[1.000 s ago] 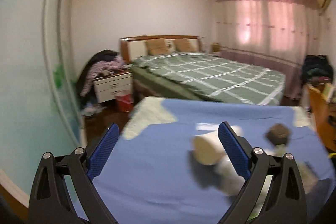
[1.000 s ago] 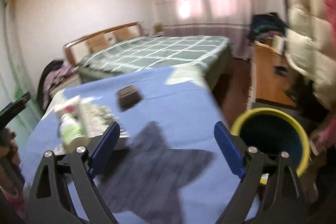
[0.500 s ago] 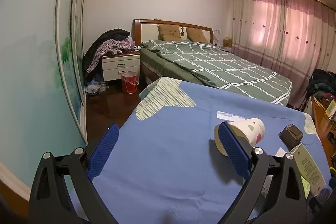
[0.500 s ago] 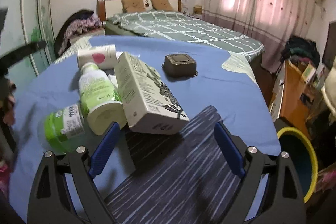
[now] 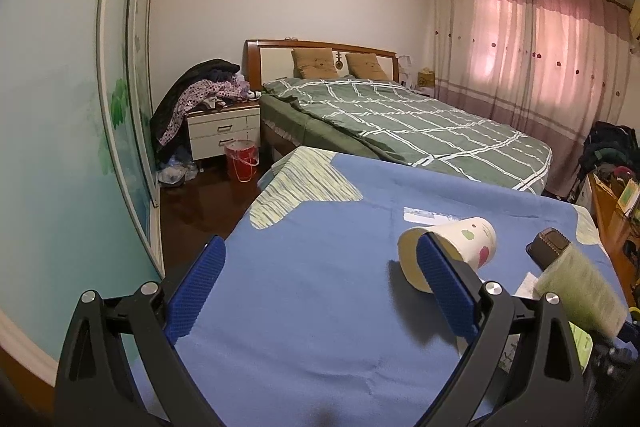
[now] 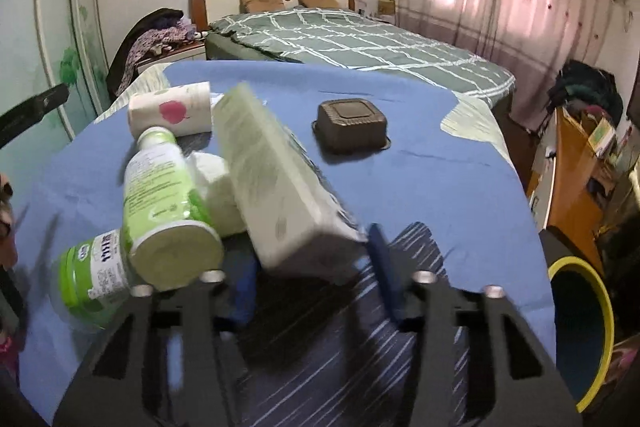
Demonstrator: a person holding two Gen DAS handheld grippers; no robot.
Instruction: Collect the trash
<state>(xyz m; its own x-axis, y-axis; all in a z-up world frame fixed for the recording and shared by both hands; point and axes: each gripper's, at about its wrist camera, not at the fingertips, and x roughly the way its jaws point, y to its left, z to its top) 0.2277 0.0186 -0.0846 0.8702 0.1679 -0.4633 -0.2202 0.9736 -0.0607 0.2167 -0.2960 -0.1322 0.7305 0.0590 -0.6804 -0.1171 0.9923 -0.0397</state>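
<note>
On the blue-covered table (image 5: 300, 307) trash lies in a cluster. My right gripper (image 6: 312, 255) is closing its jaws, and the blue pads touch both sides of the near end of a white-green carton (image 6: 276, 179), which is blurred and tilted. The same carton (image 5: 576, 291) shows at the right edge of the left wrist view. Left of it lie two green bottles (image 6: 160, 203) (image 6: 92, 275) and crumpled tissue (image 6: 216, 187). A paper cup (image 5: 460, 247) lies on its side just behind the right finger of my open left gripper (image 5: 320, 247), which holds nothing.
A brown square container (image 6: 352, 123) sits on the cloth beyond the carton. A yellow-rimmed bin (image 6: 580, 327) stands on the floor off the table's right edge. Behind are a bed (image 5: 400, 123), a nightstand (image 5: 224, 131) and a red bucket (image 5: 240, 159).
My right gripper swung from the bin side to the trash cluster and its wide-open jaws narrowed onto the carton, which has tipped. The left gripper sank a little and stayed open.
</note>
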